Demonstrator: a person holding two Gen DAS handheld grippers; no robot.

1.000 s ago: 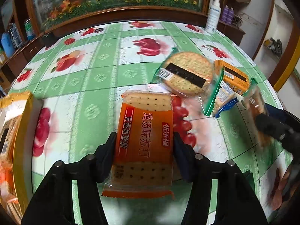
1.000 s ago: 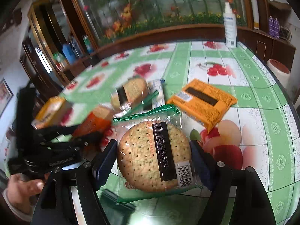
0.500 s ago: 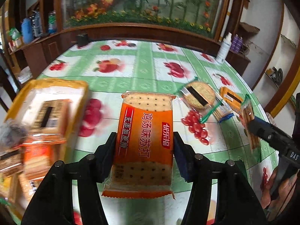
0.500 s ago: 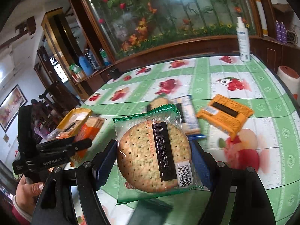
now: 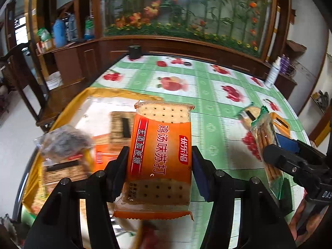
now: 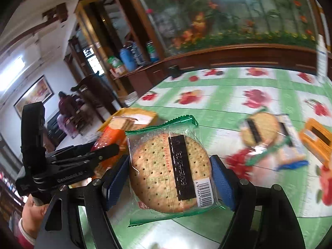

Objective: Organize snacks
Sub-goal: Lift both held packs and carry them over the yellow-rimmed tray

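A round table (image 5: 209, 95) under a green oilcloth printed with red fruit sits before a dark wooden cabinet (image 5: 186, 47) backed by a big panel of painted flowers (image 5: 186, 10). Left, a dark wooden chair (image 5: 25, 78) on pale floor; a framed picture (image 6: 34, 95) hangs on the white wall, lit bright.

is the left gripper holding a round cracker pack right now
No, the left gripper is clamped on an orange packet of square soda crackers; the round cracker pack sits in the right gripper.
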